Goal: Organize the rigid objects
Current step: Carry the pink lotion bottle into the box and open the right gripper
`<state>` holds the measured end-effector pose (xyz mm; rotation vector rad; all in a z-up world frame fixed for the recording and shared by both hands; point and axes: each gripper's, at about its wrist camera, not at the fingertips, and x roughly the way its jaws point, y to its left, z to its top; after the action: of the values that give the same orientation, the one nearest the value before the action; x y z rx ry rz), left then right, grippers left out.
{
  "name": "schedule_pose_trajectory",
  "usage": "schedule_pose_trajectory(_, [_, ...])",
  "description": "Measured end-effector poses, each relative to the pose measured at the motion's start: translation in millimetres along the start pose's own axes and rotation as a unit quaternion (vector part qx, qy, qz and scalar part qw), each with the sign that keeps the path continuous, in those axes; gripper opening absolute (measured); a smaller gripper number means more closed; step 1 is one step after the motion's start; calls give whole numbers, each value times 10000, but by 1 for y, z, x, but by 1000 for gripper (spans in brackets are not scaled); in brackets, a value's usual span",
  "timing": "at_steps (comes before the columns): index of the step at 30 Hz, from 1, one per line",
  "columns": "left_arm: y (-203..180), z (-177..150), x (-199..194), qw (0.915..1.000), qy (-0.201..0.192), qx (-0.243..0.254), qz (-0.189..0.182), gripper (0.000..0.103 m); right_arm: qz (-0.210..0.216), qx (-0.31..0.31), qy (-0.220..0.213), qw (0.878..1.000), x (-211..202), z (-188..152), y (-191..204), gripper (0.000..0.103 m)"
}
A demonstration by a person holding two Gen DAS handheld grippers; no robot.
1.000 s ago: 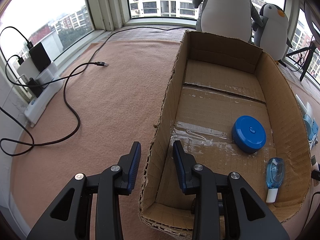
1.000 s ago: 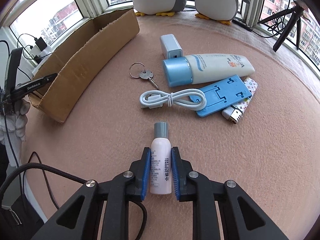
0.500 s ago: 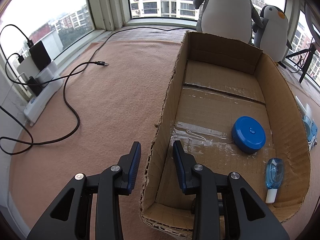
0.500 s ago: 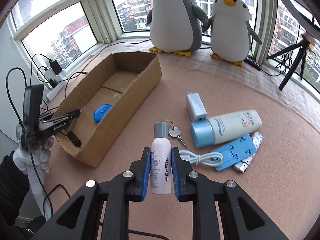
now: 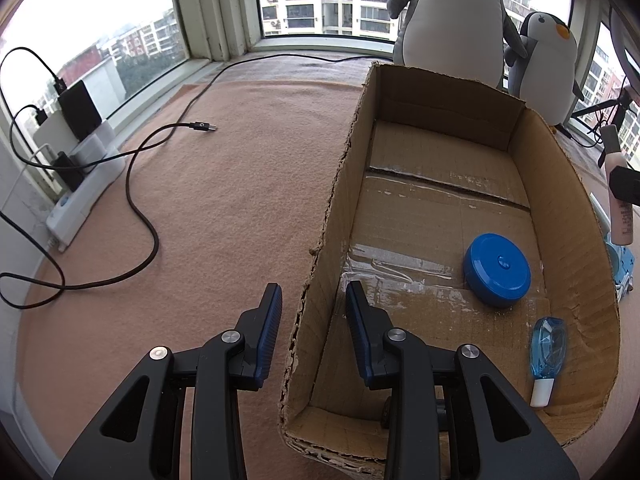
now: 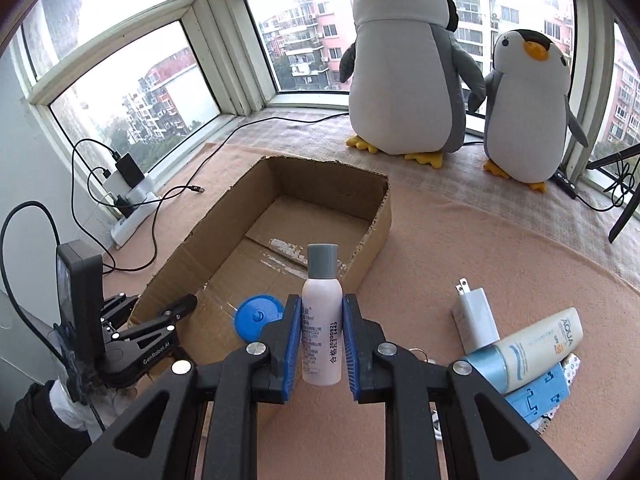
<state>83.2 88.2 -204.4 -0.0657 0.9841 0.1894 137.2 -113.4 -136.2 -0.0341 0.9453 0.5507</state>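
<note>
Room: curved bay of white-framed windows looking onto apartment blocks.
Surface: peach felt-like cloth, matte and slightly fuzzy; a black cable snakes over it.
Penguins: two plush toys, large and small, upright by the glass, soft grey and white.
Box: open brown cardboard box, corrugated, ragged torn rims, strips of clear tape on its floor.
Left gripper: blue ribbed pads clamped on the box's near-left wall, one finger outside, one inside.
Right gripper: pinching the small bottle, raised near the box's right wall.
Small bottle: smooth white cylinder, grey cap, upright between the pads.
Tube: glossy cream plastic, pale-blue cap, lying outside the box.
Blue disc: round hard plastic, flat on the box floor.
Charger: white plug block beside the tube.
Dispenser: clear blue, white tip, in the box's near corner.
</note>
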Motion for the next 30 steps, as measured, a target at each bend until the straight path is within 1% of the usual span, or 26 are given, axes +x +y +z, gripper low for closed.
schedule_pose_trajectory(8, [0,0,0,10000,0,1,1,31,-17,-175,38,9998,24,17,18,18])
schedule_pose_trajectory(14, [0,0,0,10000,-1,0,3,31,18,-278,97,9996,36,18,28,18])
schedule_pose_trajectory(19, [0,0,0,10000,0,-1,1,31,47,-363,83,9993,38,19,35,18])
schedule_pose_trajectory(20, [0,0,0,10000,-1,4,6,31,35,-375,50,9993,37,19,36,21])
schedule_pose_trajectory(21, [0,0,0,10000,-5,10,10,31,21,-385,34,9992,37,20,36,26])
schedule_pose_trajectory(22, [-1,0,0,10000,-4,12,12,31,30,-391,20,9992,36,21,37,43])
schedule_pose_trajectory(23, [0,1,0,10000,-4,11,11,31,32,-393,-14,9992,35,21,37,64])
schedule_pose_trajectory(24, [0,1,0,10000,-5,10,11,31,-5,-405,-69,9992,33,22,38,70])
schedule_pose_trajectory(25, [0,1,0,10000,-4,16,15,31,-56,-428,-141,9990,31,22,39,73])
schedule_pose_trajectory(30, [0,1,0,10000,-6,18,16,31,-110,-415,-125,9990,30,22,37,73])
